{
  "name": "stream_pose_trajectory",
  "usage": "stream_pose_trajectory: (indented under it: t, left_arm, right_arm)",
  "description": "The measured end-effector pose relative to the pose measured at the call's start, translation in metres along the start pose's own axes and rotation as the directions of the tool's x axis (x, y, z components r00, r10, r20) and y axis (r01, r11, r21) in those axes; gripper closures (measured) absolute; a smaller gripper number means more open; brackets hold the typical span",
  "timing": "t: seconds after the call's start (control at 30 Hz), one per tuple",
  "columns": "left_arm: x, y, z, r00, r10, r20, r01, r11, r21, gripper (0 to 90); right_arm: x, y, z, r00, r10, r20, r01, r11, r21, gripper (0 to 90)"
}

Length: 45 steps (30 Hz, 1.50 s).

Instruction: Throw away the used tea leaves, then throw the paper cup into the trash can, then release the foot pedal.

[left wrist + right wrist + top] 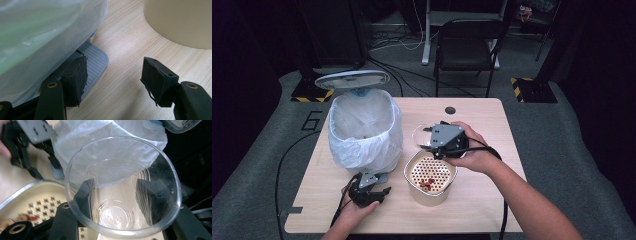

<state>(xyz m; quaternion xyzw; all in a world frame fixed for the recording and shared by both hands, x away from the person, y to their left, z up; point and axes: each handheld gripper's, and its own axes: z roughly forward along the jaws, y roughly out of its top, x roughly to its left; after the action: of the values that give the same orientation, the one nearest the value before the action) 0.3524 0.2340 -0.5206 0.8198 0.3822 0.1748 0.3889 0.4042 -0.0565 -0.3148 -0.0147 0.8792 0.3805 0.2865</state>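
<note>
From the high view, a lined pedal bin (364, 127) with its lid (352, 79) raised stood at about ten o'clock on the pale wooden worktop (492, 200), and a cream container (430, 179) with a perforated insert sat near the centre, a few reddish scraps (427, 183) lying on the holes. The left tongs (373, 192) lay at seven o'clock by the bin's foot; the right tongs (427, 141) hovered just beyond the container's far rim. The left gripper view showed what the high one hid: the grey ribbed pedal (96, 62) under the white liner (45, 32), with the left tongs (113, 81) spread apart and nothing between them, the cream container's wall (180, 21) at one o'clock. In the right gripper view, the right tongs (117, 202) were clamped on a clear plastic cup (122, 187), its mouth toward the camera and empty apart from specks.
</note>
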Motion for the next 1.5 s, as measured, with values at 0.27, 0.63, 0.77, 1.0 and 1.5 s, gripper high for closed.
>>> stream_pose_trajectory:
  t: [0.27,0.63,0.77,1.0,1.5]
  left_arm:
    - [0.0,0.0,0.0,1.0,-0.001,0.0,0.001,1.0,0.0,37.2]
    - [0.0,0.0,0.001,1.0,-0.001,-0.005,0.001,1.0,-0.008,37.2]
    - [0.001,0.0,0.0,1.0,0.002,0.004,-0.002,1.0,-0.002,37.3]
    - [0.001,0.0,0.0,1.0,0.002,0.004,-0.002,1.0,-0.002,37.3]
    - [0.0,0.0,0.0,0.9999,-0.012,0.005,0.012,0.9999,-0.005,37.2]
  right_arm:
    - [-0.017,0.002,-0.001,0.9668,0.221,-0.128,-0.232,0.969,-0.083,49.6]
    - [-0.042,0.012,0.002,0.8891,0.422,-0.177,-0.45,0.877,-0.169,49.5]
    - [-0.05,0.019,0.006,0.8686,0.462,-0.18,-0.491,0.852,-0.184,49.5]
    - [-0.06,0.039,0.014,0.8602,0.49,-0.14,-0.509,0.842,-0.177,49.3]
    - [-0.074,0.078,0.036,0.8565,0.494,-0.149,-0.516,0.824,-0.235,48.6]
